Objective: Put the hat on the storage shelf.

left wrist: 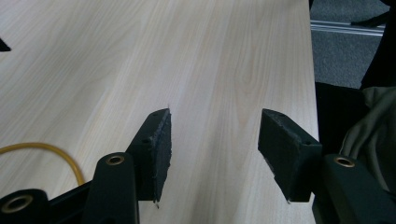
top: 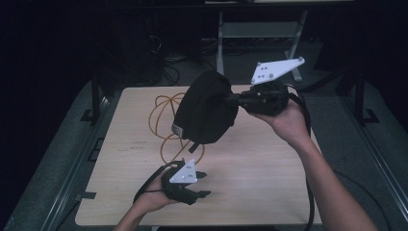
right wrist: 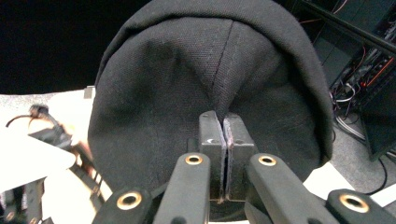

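Note:
A black fabric cap hangs in the air above the back half of the wooden table. My right gripper comes in from the right and is shut on the cap's cloth. In the right gripper view the two jaws pinch a fold at the middle of the cap. My left gripper lies low near the table's front edge, open, pointing right. Between its spread jaws there is nothing but bare wood.
A yellow cable loops on the table behind and under the cap, and a bend of the cable lies left of the left jaws. Metal frame legs stand behind the table. Grey floor and rails run along both sides.

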Demonstrator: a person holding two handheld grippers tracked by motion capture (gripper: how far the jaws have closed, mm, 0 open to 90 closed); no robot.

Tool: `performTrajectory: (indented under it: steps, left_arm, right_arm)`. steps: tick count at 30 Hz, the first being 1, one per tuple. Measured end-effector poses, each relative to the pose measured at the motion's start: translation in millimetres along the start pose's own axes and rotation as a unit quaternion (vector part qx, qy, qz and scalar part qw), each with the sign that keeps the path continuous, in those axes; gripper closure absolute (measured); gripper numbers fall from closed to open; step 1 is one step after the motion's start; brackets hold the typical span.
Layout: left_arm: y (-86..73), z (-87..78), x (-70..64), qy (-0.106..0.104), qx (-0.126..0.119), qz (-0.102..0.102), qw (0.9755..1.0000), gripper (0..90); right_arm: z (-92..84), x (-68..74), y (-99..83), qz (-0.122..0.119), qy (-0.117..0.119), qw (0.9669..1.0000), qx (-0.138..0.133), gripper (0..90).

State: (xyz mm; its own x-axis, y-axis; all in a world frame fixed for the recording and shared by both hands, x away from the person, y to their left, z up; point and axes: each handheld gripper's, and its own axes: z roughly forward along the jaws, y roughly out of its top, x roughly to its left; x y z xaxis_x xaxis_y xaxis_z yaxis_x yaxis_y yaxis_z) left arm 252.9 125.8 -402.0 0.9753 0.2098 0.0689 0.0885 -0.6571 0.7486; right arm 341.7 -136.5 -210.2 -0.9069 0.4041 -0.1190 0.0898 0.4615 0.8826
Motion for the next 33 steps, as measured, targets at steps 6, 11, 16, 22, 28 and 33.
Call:
performTrajectory:
  steps: [6,11,16,22,28,33]
  left_arm:
    - [0.2,3.1,-0.8,-0.001,0.006,0.006,1.0,44.3]
    - [0.5,1.6,-0.6,-0.002,0.007,0.012,0.9999,44.4]
    - [-0.3,2.2,-2.5,-0.003,0.007,0.015,0.9998,44.5]
    - [-1.2,2.7,-3.5,-0.004,0.009,0.016,0.9998,44.9]
    - [-1.1,2.6,-3.0,-0.004,0.007,0.017,0.9998,45.2]
    - [-1.7,5.8,-4.7,-0.008,0.007,0.018,0.9998,45.2]
  right_arm:
    - [22.0,-5.1,33.0,-0.013,0.007,0.9999,0.008,88.5]
    - [43.4,-5.4,50.6,-0.021,0.017,0.9995,0.015,88.4]
    - [63.8,-5.6,62.6,-0.027,0.021,0.999,0.028,88.4]
    - [93.1,-7.9,74.7,-0.012,0.032,0.9983,0.047,87.9]
    - [124.0,-11.1,80.7,0.001,0.02,0.9983,0.054,86.7]
    - [142.9,-12.2,77.4,0.011,0.015,0.9981,0.058,78.5]
